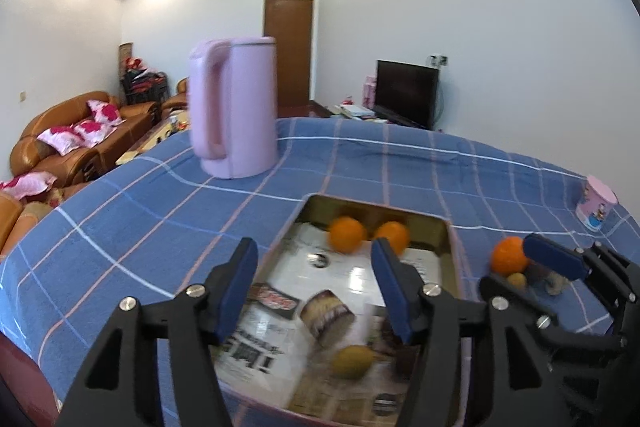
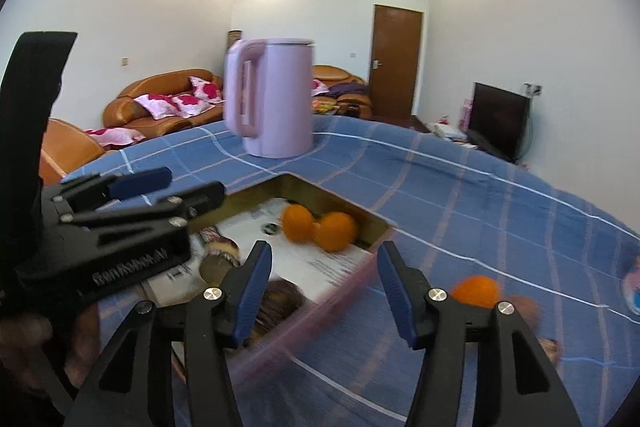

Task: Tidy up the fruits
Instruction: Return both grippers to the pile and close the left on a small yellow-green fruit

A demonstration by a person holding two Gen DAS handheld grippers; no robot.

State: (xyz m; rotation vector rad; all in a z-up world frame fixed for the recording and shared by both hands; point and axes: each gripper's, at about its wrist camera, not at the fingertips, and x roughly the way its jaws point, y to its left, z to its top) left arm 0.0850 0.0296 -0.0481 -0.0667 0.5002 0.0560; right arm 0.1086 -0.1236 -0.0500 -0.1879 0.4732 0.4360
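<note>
orange (image 2: pixel 476 291) right of right gripper (image 2: pixel 324 291)

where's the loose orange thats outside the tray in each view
Left wrist: the loose orange sits at right on the cloth, beside the right tongs.
Right wrist: it lies lower right, just past the right-hand finger.
Shared landmark: the pink kettle beyond the tray.
</note>
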